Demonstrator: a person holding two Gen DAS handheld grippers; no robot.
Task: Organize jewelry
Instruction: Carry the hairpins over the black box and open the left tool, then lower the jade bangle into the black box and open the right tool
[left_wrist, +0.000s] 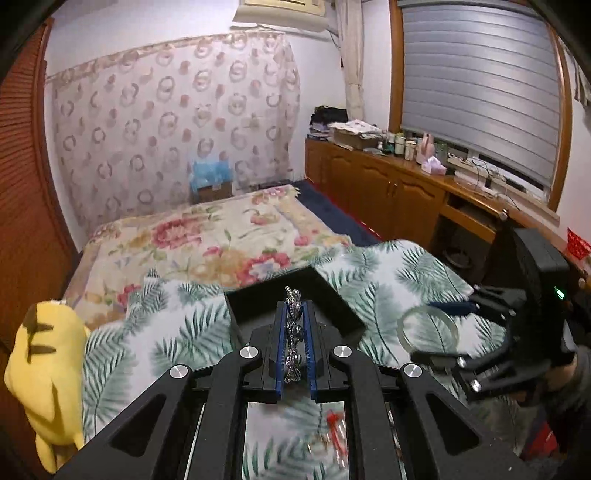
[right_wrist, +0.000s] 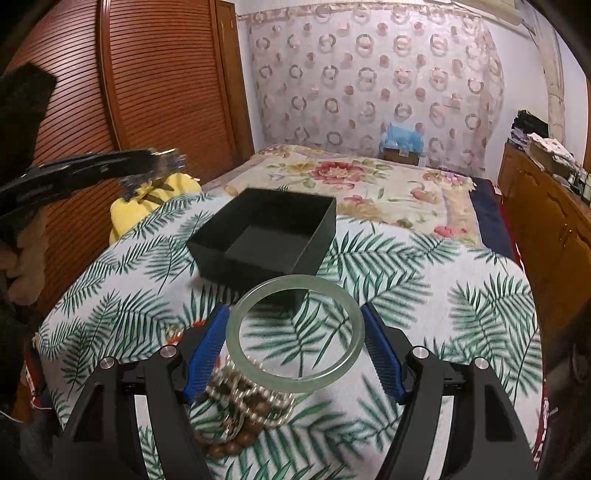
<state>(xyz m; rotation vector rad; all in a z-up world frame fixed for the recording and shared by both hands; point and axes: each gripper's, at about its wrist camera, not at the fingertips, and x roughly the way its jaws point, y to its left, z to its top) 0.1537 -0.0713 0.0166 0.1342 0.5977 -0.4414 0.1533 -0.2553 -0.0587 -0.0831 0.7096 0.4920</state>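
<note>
My left gripper (left_wrist: 294, 314) is shut on a silver chain bracelet (left_wrist: 293, 332), held above the near edge of the open black box (left_wrist: 332, 295). It also shows at the left of the right wrist view (right_wrist: 162, 162), with the bracelet (right_wrist: 147, 177) hanging from it. My right gripper (right_wrist: 295, 317) is shut on a pale green jade bangle (right_wrist: 295, 332), held level above the leaf-print cloth, just in front of the black box (right_wrist: 266, 229). The bangle also shows in the left wrist view (left_wrist: 428, 328). A pile of beaded bracelets (right_wrist: 243, 410) lies on the cloth under the right gripper.
The leaf-print cloth (right_wrist: 424, 295) covers a raised surface in front of a floral bed (right_wrist: 369, 184). A yellow plush toy (left_wrist: 40, 365) sits at the left edge. A wooden cabinet (left_wrist: 388, 192) runs along the right wall, a slatted wardrobe (right_wrist: 147, 92) along the left.
</note>
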